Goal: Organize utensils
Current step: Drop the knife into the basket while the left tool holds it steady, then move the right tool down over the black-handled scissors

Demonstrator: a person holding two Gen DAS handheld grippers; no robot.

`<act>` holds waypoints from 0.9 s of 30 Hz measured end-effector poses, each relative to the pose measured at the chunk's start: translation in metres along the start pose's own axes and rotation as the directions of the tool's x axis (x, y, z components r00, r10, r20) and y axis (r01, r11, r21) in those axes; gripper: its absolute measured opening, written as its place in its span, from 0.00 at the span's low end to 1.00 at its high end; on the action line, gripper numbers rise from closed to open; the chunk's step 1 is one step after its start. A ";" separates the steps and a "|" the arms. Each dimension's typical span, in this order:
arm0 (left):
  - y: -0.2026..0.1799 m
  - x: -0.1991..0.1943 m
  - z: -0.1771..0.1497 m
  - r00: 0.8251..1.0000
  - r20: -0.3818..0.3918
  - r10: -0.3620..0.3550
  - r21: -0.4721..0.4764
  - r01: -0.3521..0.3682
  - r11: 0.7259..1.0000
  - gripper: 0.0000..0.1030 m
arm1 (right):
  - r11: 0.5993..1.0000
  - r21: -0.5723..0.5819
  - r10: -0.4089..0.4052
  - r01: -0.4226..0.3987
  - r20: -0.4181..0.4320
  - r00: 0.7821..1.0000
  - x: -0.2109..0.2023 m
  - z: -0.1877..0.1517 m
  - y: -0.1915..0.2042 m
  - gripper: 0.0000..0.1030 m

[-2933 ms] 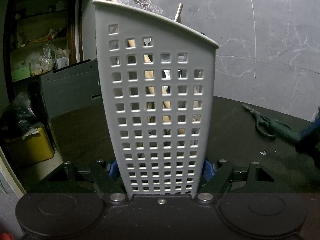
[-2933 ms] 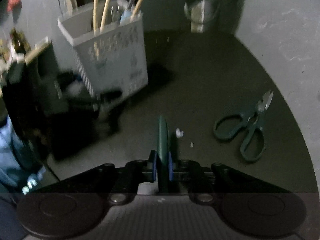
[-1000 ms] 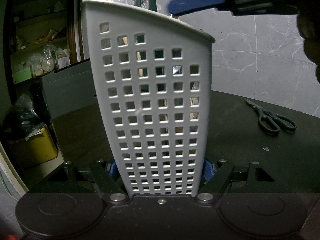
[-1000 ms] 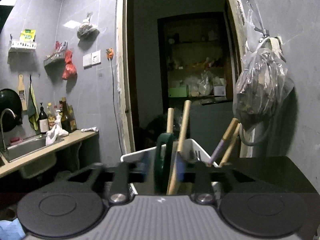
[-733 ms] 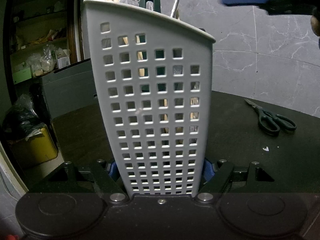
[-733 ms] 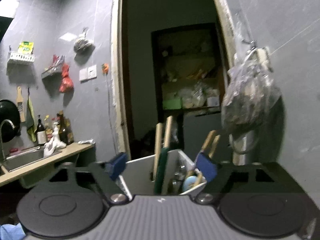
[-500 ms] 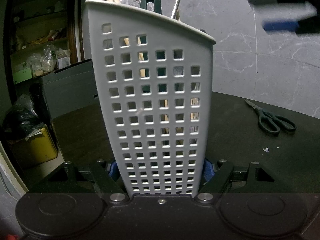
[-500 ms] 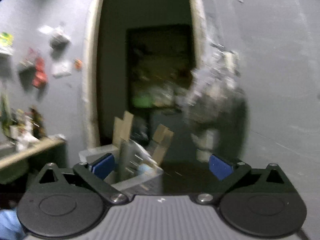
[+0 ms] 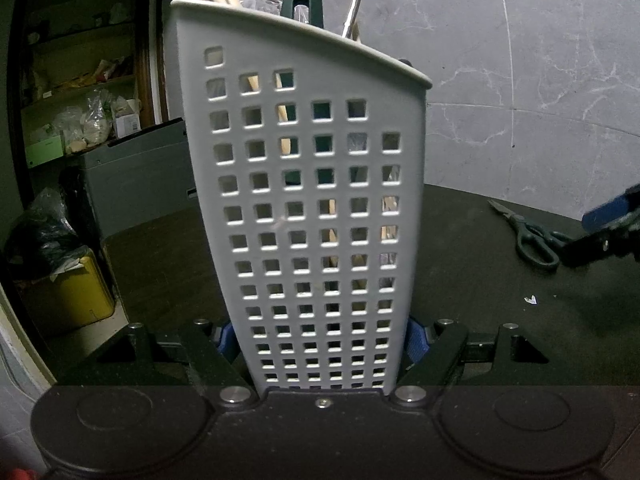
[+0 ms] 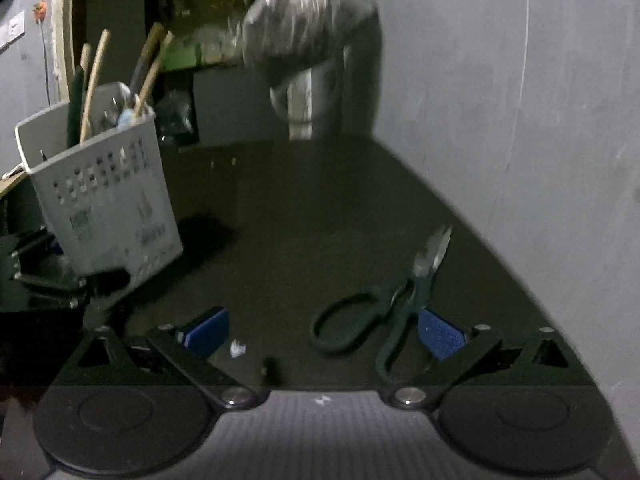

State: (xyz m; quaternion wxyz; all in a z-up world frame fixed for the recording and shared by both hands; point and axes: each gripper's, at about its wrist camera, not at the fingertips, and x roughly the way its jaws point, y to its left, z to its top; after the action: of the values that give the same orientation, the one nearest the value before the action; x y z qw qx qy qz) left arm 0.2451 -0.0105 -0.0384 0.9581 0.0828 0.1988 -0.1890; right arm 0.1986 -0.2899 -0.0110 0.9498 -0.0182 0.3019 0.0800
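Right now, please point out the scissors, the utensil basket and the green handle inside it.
scissors point(image 10: 416, 296), right wrist view, at the pivot.
utensil basket point(image 9: 308, 220), left wrist view, perforated front wall.
green handle point(image 9: 306, 2), left wrist view, top loop.

The room is dim and the pictures look grey and a bit grainy, with the black table almost too dark to see and the white basket the brightest thing in the left view. The left view is sharp, but the right view is smeared, so the plastic bag on the wall is a streaky blur and the scissors look soft. Both pictures are round like a fish's eye, with bent lines at the sides, black corners, and a soft dark shadow beside the basket.
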 end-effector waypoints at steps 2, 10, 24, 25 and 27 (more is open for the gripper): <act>0.000 0.000 0.000 1.000 0.000 0.000 0.000 0.000 1.000 0.75 | 1.000 0.008 0.018 -0.018 -0.022 1.000 0.006 -0.004 -0.005 1.00; 0.001 0.000 0.000 1.000 0.003 -0.002 -0.001 0.002 1.000 0.75 | 0.982 0.173 0.094 -0.072 -0.123 0.988 0.008 -0.020 -0.004 1.00; -0.006 0.000 0.001 1.000 -0.007 0.011 0.012 -0.010 1.000 0.75 | 0.973 0.117 0.207 -0.201 -0.040 0.978 0.057 0.064 -0.024 1.00; -0.006 0.001 0.001 1.000 -0.008 0.012 0.012 -0.012 1.000 0.75 | 0.973 0.131 0.198 -0.190 -0.053 0.979 0.068 0.070 -0.031 1.00; -0.007 0.001 0.002 1.000 -0.009 0.012 0.012 -0.012 1.000 0.75 | 0.975 0.151 0.179 -0.166 -0.082 0.980 0.091 0.080 -0.044 1.00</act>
State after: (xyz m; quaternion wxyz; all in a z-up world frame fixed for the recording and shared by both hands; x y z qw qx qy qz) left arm 0.2438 -0.0178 -0.0380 0.9578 0.0904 0.2016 -0.1840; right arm 0.3246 -0.3134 0.0008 0.9226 0.0727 0.3523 0.1393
